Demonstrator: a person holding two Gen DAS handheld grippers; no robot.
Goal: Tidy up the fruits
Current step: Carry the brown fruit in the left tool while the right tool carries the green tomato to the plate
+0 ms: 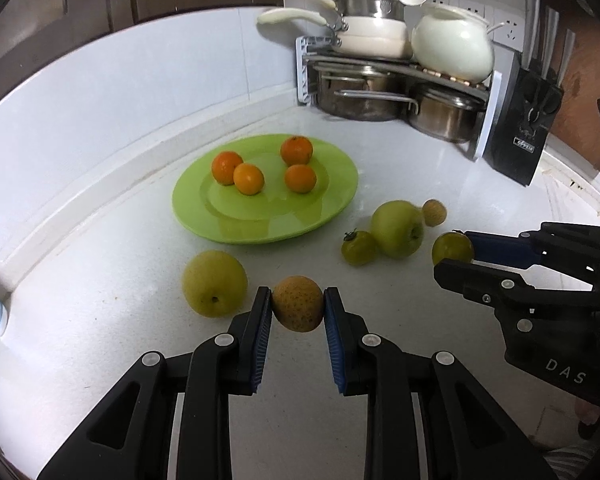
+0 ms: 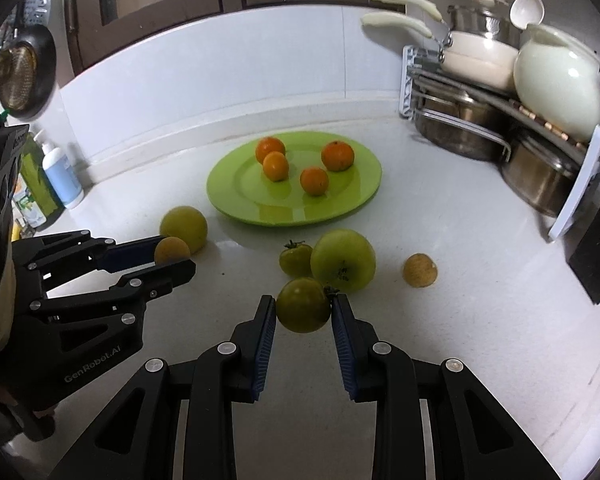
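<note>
My left gripper (image 1: 298,309) is shut on a small brown speckled fruit (image 1: 297,309), held just above the counter; it also shows in the right wrist view (image 2: 172,251). My right gripper (image 2: 303,306) is shut on a green tomato (image 2: 303,310), also in the left wrist view (image 1: 452,249). A green plate (image 1: 332,200) holds several oranges (image 1: 249,178). On the counter lie a yellow-green pear-like fruit (image 1: 214,283), a green apple (image 1: 397,229), a second green tomato (image 1: 359,247) and another brown fruit (image 1: 434,212).
A rack of pots and pans (image 1: 380,80) with a white jug (image 1: 452,46) fills the back right corner. A black knife block (image 1: 520,140) stands beside it. Bottles (image 2: 62,178) stand at the left wall. The tiled wall runs behind the plate.
</note>
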